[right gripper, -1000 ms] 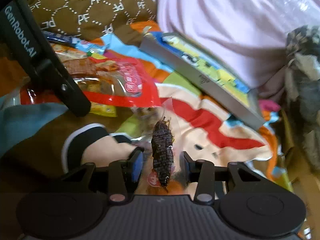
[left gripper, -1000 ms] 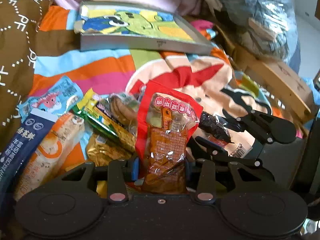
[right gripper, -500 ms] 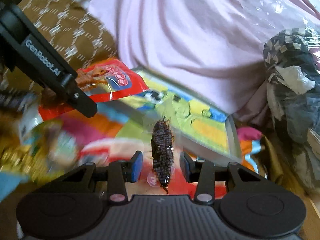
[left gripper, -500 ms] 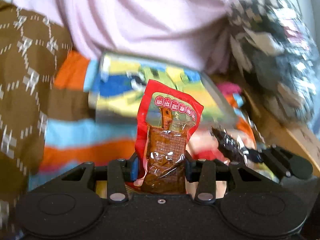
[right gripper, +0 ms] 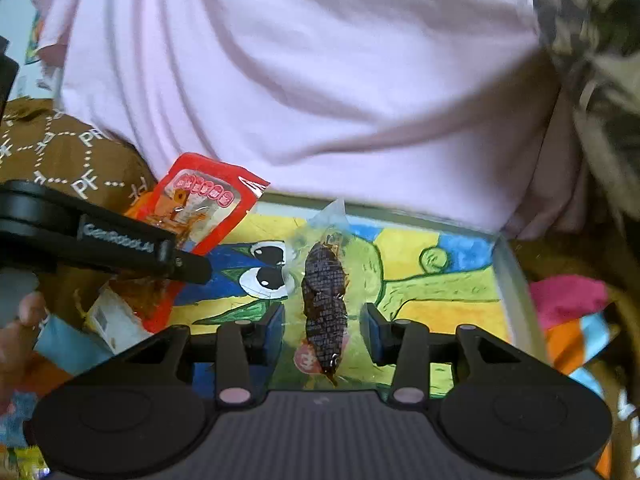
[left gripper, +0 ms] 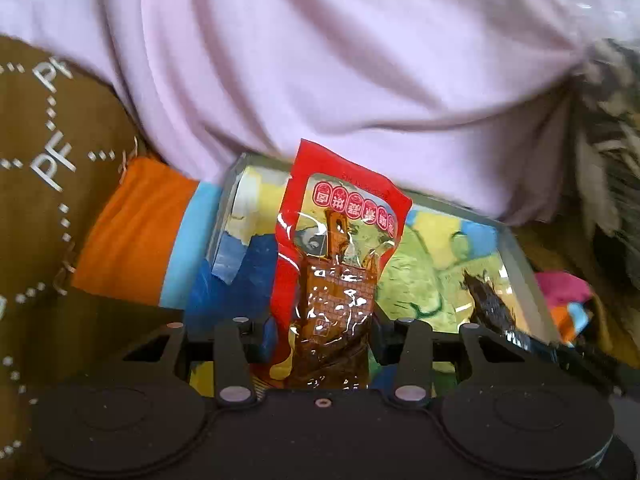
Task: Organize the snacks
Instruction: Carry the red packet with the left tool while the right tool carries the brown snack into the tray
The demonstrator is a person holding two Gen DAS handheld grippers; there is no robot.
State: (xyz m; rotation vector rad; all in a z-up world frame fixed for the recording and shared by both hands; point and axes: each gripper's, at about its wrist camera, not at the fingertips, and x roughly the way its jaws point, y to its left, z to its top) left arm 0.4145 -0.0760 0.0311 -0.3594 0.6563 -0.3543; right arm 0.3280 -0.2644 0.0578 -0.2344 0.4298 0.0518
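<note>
The red snack packet (left gripper: pixel 340 248) stands upright between the fingers of the left gripper (left gripper: pixel 324 340), which pinch its lower end; a clear window shows a brown, sauced piece inside, and a row of round red seals with Chinese characters runs across its top, too small to read. It hangs over the near left part of a shallow grey tray (left gripper: pixel 520 252). In the right wrist view the same packet (right gripper: pixel 200 204) shows at the left, clamped in the black left tool marked "GenRobot.AI".

The right gripper (right gripper: pixel 324 330) carries a clear wrapper holding a dark, net-textured snack (right gripper: pixel 324 304), upright, over the middle of the tray (right gripper: pixel 508 280). Its blue pads stand apart on either side of the wrapper, and whether they actually press it cannot be told. A small round red sticker sits near the wrapper's lower end.

The tray floor bears a bright cartoon drawing: big eyes, a green shape, yellow and blue fields. The tray lies on a striped blanket (left gripper: pixel 140 236) of orange, light blue and pink. To the left is a brown cushion (left gripper: pixel 44 168) printed with white "PF" letters. Behind the tray rises pale pink cloth (left gripper: pixel 340 60). At the far right is a dark patterned bundle (right gripper: pixel 592 40).
</note>
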